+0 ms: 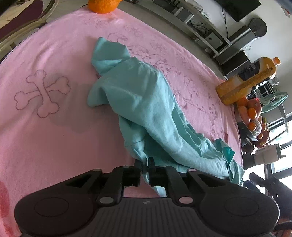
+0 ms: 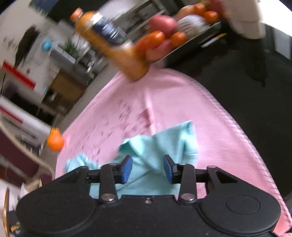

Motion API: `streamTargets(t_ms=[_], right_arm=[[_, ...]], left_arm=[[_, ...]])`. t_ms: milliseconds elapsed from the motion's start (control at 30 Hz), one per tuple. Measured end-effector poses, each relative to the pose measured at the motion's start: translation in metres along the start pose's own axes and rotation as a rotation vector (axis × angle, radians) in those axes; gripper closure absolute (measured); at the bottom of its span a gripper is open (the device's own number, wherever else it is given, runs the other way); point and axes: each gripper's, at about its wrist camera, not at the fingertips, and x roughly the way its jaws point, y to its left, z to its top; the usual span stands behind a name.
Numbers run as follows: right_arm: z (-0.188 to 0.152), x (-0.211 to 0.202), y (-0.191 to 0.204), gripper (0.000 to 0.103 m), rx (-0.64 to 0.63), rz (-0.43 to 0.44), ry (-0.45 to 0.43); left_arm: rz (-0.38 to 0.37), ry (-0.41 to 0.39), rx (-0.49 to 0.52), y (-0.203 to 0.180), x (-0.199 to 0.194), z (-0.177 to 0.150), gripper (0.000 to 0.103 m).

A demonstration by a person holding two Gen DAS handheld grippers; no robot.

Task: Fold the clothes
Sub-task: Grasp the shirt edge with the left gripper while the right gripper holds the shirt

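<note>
Bare pink blanket point(image 1: 45, 136) over the table left of the crumpled teal garment point(image 1: 146, 109), orange point(image 1: 102, 6) at far edge, juice bottle point(image 1: 246, 82) and fruit tray point(image 1: 252, 116) crowding right edge.

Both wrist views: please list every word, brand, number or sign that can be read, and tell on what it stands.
No text can be read in either view.
Orange bottle: dark label, print too small in the left view and blurred in the right.
Pink blanket: crossed bones and purple drawings only, no letters.
Left tongs: a small pale logo mark on the body, no letters.
Teal garment: no print visible.
</note>
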Motion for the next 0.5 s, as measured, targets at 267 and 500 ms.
streamTargets(t_ms=[267, 500], right_arm=[[-0.014, 0.062, 0.049, 0.083, -0.488, -0.352, 0.118], [0.031, 0.034, 0.027, 0.101, -0.146, -0.240, -0.043]], left_arm=[[0.006, 0.019, 0.054, 0.000, 0.001, -0.004, 0.078], [0.020, 0.012, 0.119, -0.005, 0.003, -0.009, 0.076]])
